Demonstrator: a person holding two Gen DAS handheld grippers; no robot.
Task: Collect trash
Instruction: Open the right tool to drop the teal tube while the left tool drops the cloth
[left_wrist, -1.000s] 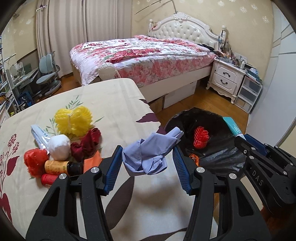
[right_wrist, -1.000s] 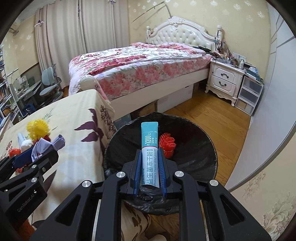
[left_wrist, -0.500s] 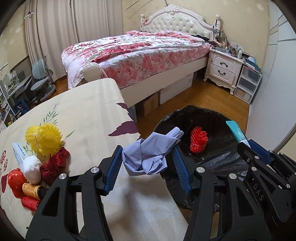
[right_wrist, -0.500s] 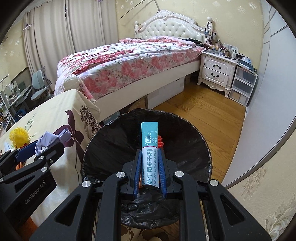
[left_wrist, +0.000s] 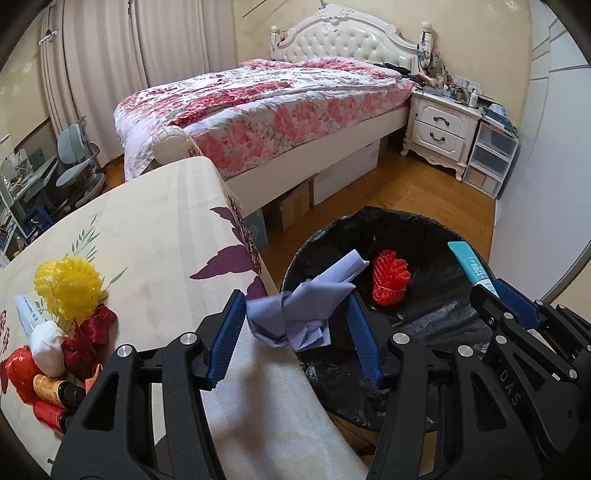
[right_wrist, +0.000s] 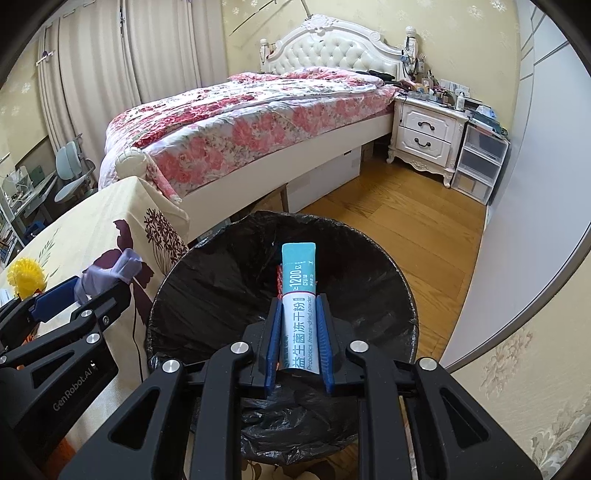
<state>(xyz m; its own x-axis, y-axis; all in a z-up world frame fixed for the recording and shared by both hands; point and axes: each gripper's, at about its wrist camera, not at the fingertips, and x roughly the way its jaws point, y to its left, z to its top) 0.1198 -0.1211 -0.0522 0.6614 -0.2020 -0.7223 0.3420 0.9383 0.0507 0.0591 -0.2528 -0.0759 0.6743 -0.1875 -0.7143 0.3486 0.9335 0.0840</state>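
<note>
**Q:** Grippers and their loads; where does each stand?

**A:** Right gripper (right_wrist: 299, 334) over the mouth of the black-lined trash bin (right_wrist: 388, 273); a teal-and-white probiotics powder sachet (right_wrist: 298, 295) stands upright between its blue pads, top end projecting above them; jaws narrow, and they have just been opening slightly with the sachet between them; whether the pads still press on it cannot be told. Left gripper (left_wrist: 295, 325) at the table's edge, just beside the bin; a crumpled lilac glove (left_wrist: 306, 306) hangs between its pads, which stand partly apart; the glove meets both pads, its upper tip reaching over the bin rim.

**Q:** Contents of the bin, and items remaining on the table?

**A:** Red foam fruit net (left_wrist: 389, 282) lying on the liner inside the bin. On the floral tablecloth (left_wrist: 155, 236), far left, a cluster: yellow foam net (left_wrist: 72, 286), dark red ribbon bow (left_wrist: 88, 338), white wad (left_wrist: 46, 347), red wrapper (left_wrist: 20, 373), two small bottles (left_wrist: 55, 393) lying on their sides, and a second sachet (left_wrist: 27, 312), partly hidden by the wad.
</note>
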